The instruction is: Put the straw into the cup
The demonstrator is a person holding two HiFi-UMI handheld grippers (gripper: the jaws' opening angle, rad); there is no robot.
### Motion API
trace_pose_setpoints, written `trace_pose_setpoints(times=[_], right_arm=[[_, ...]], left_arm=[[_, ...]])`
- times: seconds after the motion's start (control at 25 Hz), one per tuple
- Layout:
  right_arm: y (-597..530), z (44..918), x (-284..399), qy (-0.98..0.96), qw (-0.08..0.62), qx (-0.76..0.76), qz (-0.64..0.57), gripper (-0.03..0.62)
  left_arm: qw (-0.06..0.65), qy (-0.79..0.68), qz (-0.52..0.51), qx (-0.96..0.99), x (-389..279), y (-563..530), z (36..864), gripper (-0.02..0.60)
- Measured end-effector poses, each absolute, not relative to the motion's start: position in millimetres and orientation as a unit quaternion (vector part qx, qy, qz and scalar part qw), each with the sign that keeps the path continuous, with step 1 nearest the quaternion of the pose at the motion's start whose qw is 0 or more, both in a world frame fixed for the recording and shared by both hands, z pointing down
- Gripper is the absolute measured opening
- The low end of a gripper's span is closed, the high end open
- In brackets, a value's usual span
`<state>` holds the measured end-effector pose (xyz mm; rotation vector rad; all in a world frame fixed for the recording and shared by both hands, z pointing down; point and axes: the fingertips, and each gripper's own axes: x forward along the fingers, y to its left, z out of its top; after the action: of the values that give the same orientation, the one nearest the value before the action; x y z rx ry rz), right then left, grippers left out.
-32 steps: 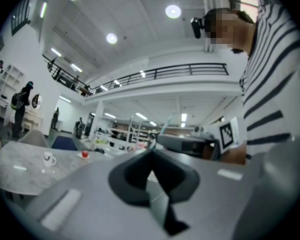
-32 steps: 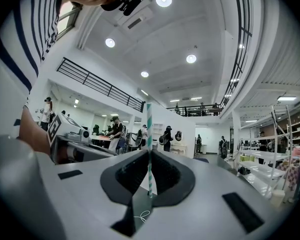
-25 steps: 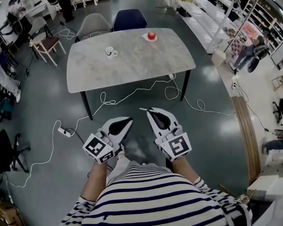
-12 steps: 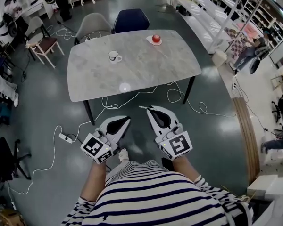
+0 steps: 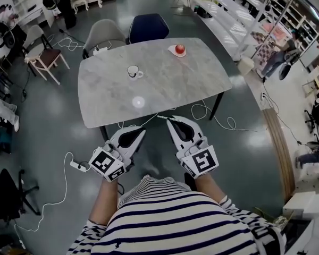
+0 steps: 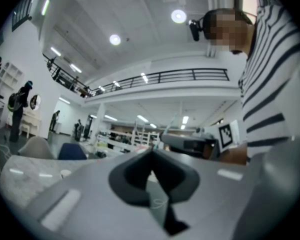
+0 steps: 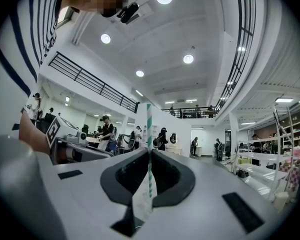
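The right hand-held gripper (image 5: 170,119) was clamped on the striped straw (image 7: 149,134); the left hand-held gripper (image 5: 141,130) was closed, empty. The cup (image 5: 133,71) stood on the surface (image 5: 165,89), upper centre.

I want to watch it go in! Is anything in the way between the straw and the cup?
Nothing visible. The right gripper holds the straw short of the table, and only bare tabletop lies between its near edge and the cup.
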<state>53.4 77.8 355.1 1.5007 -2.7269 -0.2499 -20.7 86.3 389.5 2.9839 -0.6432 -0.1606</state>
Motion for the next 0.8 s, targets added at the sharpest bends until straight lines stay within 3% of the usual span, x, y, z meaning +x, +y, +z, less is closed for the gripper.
trace_pose_setpoints(times=[0.8], right_arm=[[-28.9,348.4,77.0,-0.869,0.005,0.489,-0.075,0.023]], left_arm=[[0.059,-0.207,-0.044,0.976,-3.5,-8.7,396.8,0.006]])
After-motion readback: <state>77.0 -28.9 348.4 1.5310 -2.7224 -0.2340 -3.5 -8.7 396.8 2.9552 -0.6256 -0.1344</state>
